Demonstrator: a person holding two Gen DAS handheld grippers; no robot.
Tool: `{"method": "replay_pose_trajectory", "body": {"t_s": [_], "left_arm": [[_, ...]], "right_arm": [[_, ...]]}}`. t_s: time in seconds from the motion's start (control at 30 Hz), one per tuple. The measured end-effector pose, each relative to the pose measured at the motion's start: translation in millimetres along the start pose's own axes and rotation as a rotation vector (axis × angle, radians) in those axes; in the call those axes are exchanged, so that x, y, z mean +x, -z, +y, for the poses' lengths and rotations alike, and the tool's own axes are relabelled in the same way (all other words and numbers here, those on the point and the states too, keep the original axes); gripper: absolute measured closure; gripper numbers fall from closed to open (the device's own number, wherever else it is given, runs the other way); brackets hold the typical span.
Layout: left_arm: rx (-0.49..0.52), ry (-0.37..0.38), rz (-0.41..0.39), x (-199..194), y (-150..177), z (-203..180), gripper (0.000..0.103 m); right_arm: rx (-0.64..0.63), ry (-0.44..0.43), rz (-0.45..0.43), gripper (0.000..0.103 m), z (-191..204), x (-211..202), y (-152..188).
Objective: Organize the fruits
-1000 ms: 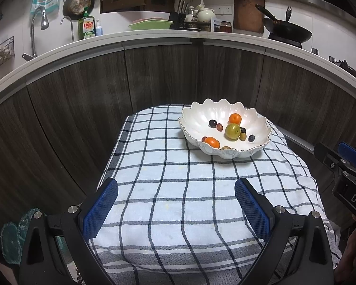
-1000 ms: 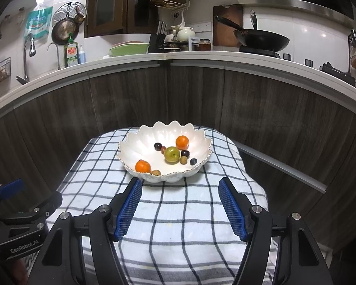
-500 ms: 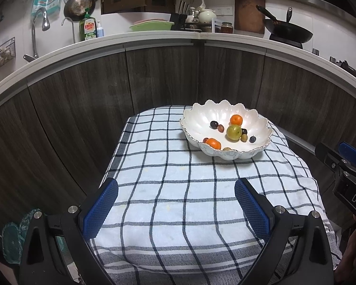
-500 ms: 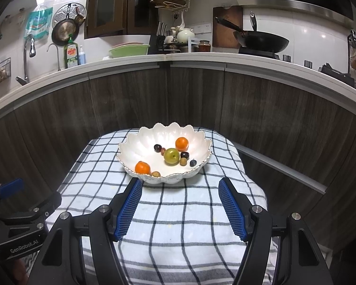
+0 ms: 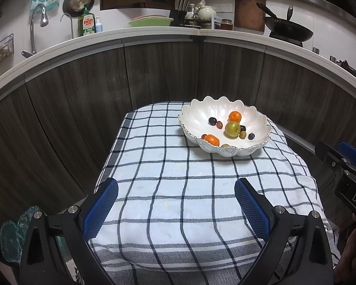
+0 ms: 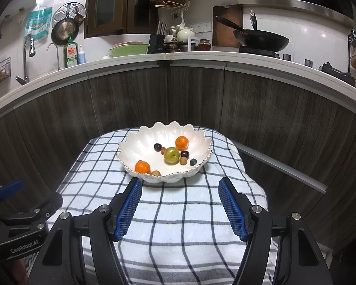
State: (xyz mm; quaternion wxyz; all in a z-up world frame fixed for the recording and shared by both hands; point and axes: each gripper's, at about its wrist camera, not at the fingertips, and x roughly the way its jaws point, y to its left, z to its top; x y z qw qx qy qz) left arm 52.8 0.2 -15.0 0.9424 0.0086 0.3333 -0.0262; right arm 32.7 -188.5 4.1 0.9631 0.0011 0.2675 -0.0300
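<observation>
- Left wrist view: the left tool (image 5: 176, 191) hangs over the near part of the checked cloth (image 5: 154, 166), its blue pads spread wide with nothing between them.
- The white scalloped bowl (image 5: 201, 116) sits on the cloth's far right part, well beyond the left tool.
- Inside the bowl lie a green fruit (image 5: 232, 129), an orange (image 5: 235, 116) behind it and a second orange (image 5: 212, 140) by the near rim, partly cut off by that rim.
- Small dark fruits around the green one are too small to name.
- The right tool (image 5: 344, 156) shows only as a sliver, right of the bowl.
- The table under the cloth is fully covered.
- Right wrist view: the right tool (image 6: 180, 193) is gaping and empty, just short of the bowl's (image 6: 135, 142) near rim.
- The green fruit (image 6: 171, 155) sits mid-bowl, one orange (image 6: 182, 143) behind it, the other (image 6: 142, 167) at the near left rim.
- The left tool (image 6: 23, 204) is cut off at the frame's left, well left of the bowl.
</observation>
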Motion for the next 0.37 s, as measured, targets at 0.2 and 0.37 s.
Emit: {"method": "replay_pose_trajectory", "body": {"t_s": [0.2,0.37], "left_arm": [[0.000,0.000,0.004,1.5,-0.4,1.3,0.003],[0.002,-0.007,0.009,2.1,0.8,0.6,0.003]], "right_arm": [[0.000,0.001,0.000,0.035,0.2,0.0,-0.2],[0.002,0.001,-0.001,0.035,-0.1,0.0,0.0]]}}
